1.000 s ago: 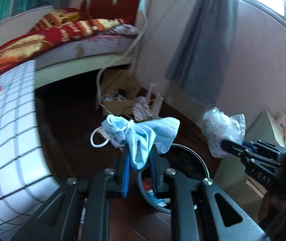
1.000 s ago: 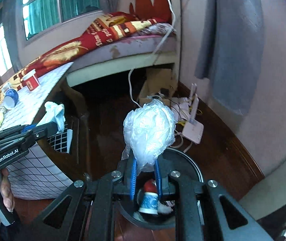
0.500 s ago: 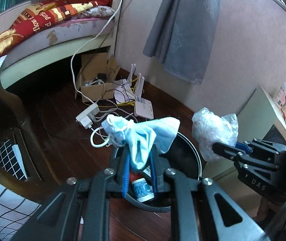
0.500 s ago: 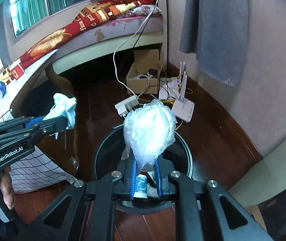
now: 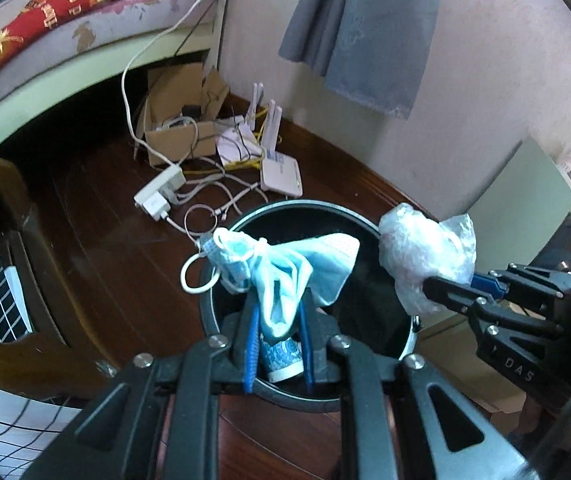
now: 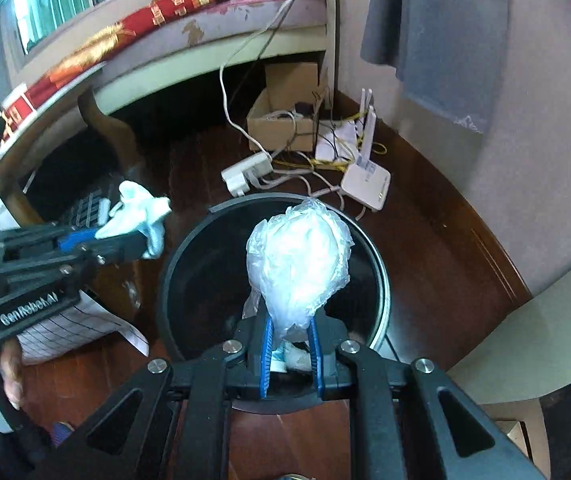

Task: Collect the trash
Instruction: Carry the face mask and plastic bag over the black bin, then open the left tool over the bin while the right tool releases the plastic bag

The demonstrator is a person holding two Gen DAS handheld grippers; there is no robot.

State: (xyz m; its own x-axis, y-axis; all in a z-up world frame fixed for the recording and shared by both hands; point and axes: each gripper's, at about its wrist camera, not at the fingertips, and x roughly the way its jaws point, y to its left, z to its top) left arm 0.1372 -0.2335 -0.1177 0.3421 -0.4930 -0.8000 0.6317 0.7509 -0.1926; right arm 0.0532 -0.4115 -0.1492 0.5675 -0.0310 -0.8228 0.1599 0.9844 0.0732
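Note:
A round black trash bin point(image 5: 245, 220) point(image 6: 189, 240) stands on the dark wooden floor below both grippers. My left gripper point(image 5: 277, 320) point(image 6: 141, 240) is shut on a crumpled blue face mask point(image 5: 281, 268) point(image 6: 141, 210), held over the bin's near rim. My right gripper point(image 6: 289, 326) point(image 5: 433, 286) is shut on a crumpled clear plastic bag point(image 6: 299, 264) point(image 5: 425, 254) above the bin's mouth. Inside the bin lies a blue-patterned cup point(image 5: 281, 360) with other scraps.
A white router point(image 5: 281, 176) point(image 6: 367, 182), a power strip point(image 5: 159, 194) point(image 6: 247, 172), tangled cables and an open cardboard box point(image 5: 177, 132) point(image 6: 285, 120) lie beyond the bin. A bed point(image 6: 189, 28), a wooden table leg point(image 5: 25, 280) and a pale cabinet point(image 6: 525, 340) flank it.
Both grippers sank toward the bin and tilted further down with the mask and the plastic bag still held; the bin now fills more of each view.

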